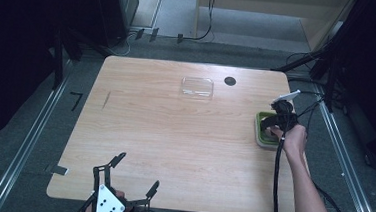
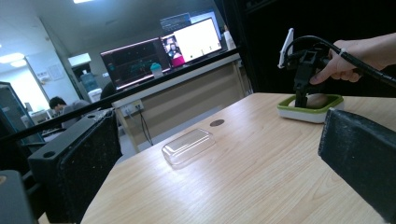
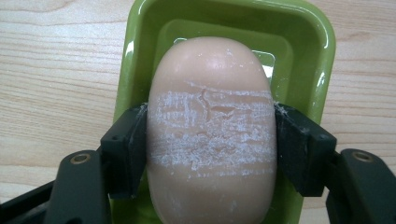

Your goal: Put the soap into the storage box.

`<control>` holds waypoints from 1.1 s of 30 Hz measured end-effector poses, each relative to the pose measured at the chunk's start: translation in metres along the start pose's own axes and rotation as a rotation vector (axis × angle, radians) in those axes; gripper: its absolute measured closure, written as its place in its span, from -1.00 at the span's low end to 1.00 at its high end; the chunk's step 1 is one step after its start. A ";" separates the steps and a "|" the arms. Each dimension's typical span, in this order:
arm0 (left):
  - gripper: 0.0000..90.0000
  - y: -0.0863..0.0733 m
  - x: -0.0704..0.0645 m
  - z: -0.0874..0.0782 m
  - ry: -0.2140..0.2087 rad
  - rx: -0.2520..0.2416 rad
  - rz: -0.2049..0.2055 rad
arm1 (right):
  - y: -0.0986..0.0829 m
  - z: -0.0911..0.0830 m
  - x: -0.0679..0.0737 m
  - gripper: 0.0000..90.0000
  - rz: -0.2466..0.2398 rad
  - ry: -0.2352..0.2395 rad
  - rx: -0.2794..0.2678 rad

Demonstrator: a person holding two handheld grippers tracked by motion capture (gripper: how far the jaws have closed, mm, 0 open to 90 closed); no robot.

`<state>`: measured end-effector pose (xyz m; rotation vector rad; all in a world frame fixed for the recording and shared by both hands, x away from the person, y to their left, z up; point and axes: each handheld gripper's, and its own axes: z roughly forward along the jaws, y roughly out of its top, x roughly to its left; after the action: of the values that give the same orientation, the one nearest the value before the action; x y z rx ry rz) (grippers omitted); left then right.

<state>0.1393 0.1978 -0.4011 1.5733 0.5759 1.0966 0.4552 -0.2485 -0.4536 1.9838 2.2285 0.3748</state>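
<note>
A light wooden table seen from above. Nearest, at about 7 o'clock on the table's front edge, the left gripper rests with its two black jaws spread wide apart and nothing between them; in the left gripper view those jaws frame bare tabletop.

Farther out, at about 3 o'clock near the table's right edge, a person's right hand holds the right gripper pointed down into a green soap dish with a white base. In the right gripper view its jaws press against both sides of a pale peach bar of soap, scuffed white across its middle, lying in the dish.

Farthest, near 12 o'clock, a clear plastic lid lies flat, with a small dark round disc just to its right.
</note>
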 end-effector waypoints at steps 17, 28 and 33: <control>-1.00 0.000 0.000 0.001 0.001 -0.004 -0.005 | 0.000 0.000 0.000 -0.28 -0.009 -0.002 0.007; -1.00 0.000 0.000 0.000 0.001 -0.003 -0.003 | 0.000 -0.002 0.000 -0.33 -0.011 0.004 0.014; -1.00 0.000 0.000 0.000 0.000 -0.006 -0.005 | -0.001 -0.010 0.004 -0.49 -0.037 -0.016 0.011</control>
<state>0.1393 0.1978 -0.4011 1.5658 0.5753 1.0939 0.4512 -0.2460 -0.4446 1.9414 2.2587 0.3410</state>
